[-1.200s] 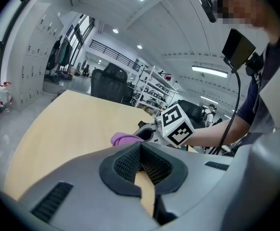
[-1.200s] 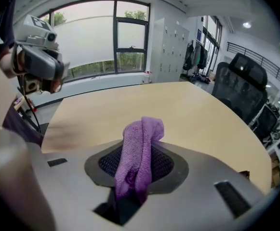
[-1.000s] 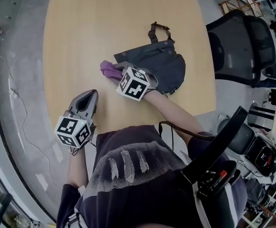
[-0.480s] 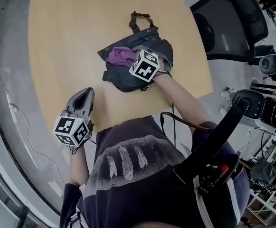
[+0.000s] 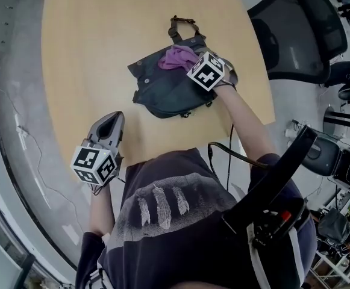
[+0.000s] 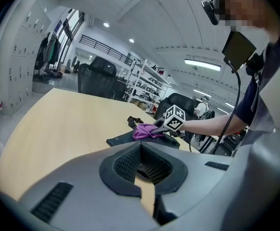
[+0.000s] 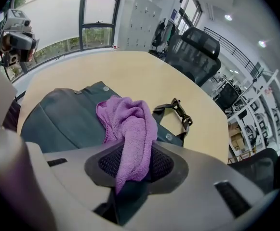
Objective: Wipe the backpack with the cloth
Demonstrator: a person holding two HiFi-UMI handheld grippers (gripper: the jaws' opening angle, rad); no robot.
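Count: 1 wooden table point(image 5: 102, 53), 1 black mesh chair point(image 5: 295, 35) at its right edge, 1 dark backpack point(image 5: 168, 92), 2 grippers, 1 purple cloth point(image 5: 178, 57). Backpack lies flat on the table, strap end pointing away. Right gripper point(image 5: 194, 64) has its jaws pinching the cloth, which sits on the backpack's far end. Left gripper point(image 5: 113, 120) is at the near table edge, well apart from the backpack, jaws pressed nearly together, empty. Grey floor point(image 5: 18, 101); shelving and more chairs behind.

Wooden table point(image 5: 102, 53), black office chair point(image 5: 295, 35)
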